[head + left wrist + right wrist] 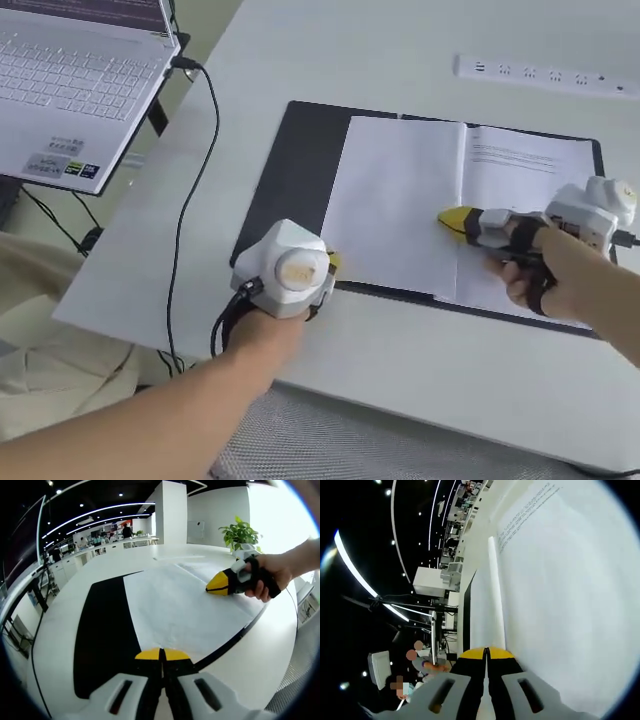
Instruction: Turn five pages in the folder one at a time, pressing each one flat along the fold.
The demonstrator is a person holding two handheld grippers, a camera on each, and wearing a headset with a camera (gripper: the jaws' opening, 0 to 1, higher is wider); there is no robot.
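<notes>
Currently the black folder [285, 190] lies open near the front edge of the worktop [400, 60], with a blank turned page [395, 200] flat over its left half. The right hand-held gripper [452, 221] has its jaws closed together, empty, yellow tips resting at the fold [464, 170]. The left hand-held gripper [161, 654] is likewise closed on nothing, at the page's near corner.

Judgement: pressing is in hand. The right tips should run the whole fold with light, even pressure while the left pins the sheet.

The head view gives the layout. The right gripper view resolves the printed lines [525, 512] beside the fold, and the left gripper view suggests tip contact.

White workbench [380, 50], potted plant [240, 532], seemingly ceiling striplights [100, 514]
</notes>
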